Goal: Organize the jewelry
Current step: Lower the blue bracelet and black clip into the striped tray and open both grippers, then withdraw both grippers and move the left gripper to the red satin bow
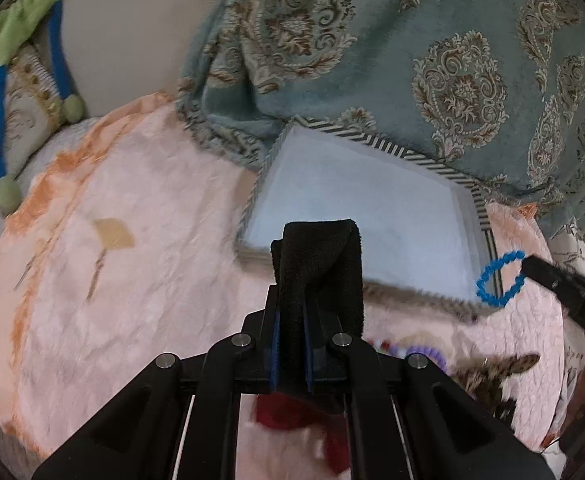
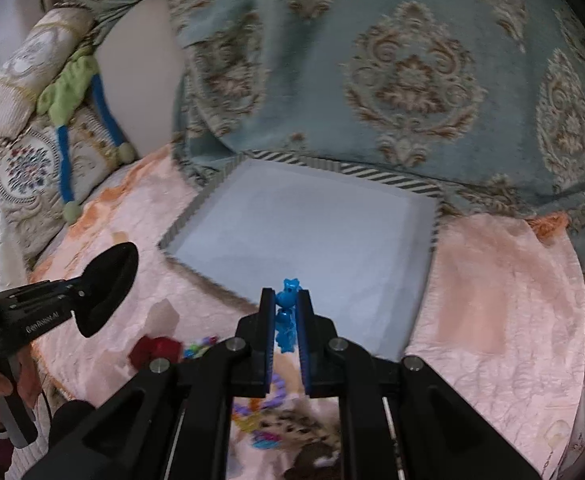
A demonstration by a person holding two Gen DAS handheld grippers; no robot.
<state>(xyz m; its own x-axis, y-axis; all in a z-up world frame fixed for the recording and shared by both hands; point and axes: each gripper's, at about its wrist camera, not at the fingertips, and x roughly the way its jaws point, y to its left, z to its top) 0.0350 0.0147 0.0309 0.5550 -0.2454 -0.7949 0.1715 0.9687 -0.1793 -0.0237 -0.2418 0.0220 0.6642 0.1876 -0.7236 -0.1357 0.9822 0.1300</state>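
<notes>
Landmark: the striped-edge tray [image 2: 432, 236], white inside, sitting on the pink blanket [image 2: 492, 300] with its far edge tucked under the teal patterned throw [image 2: 372, 60].

Right claw [image 2: 286, 320]: clenched on a blue coil bracelet [image 2: 286, 316], pinched edge-on between the blue pads. It sits right at the tray's near edge, basically over the rim.

Same bracelet from the left wrist view: a blue ring [image 1: 500, 278] hanging off the right claw's tip at the tray's near right corner.

Left claw [image 1: 316, 280]: clamped on a black fuzzy band [image 1: 320, 264], which sticks up and forward out of the fingers. It's short of the tray's near edge, off toward the near left corner.

Key relation: tray lies straight ahead of both claws, but I'd say the right one is nearer, so the blue bracelet looks first in line to drop.

Loop axis: bracelet hangs roughly upright, so it'll probably flop flat once let go.

Leftovers: a dark red piece [image 2: 156, 350] and colourful beads [image 2: 200, 348] on the blanket, on the near side of the tray, not yet sorted.

Blur: both views are a bit smeary, so fine detail is a guess.
</notes>
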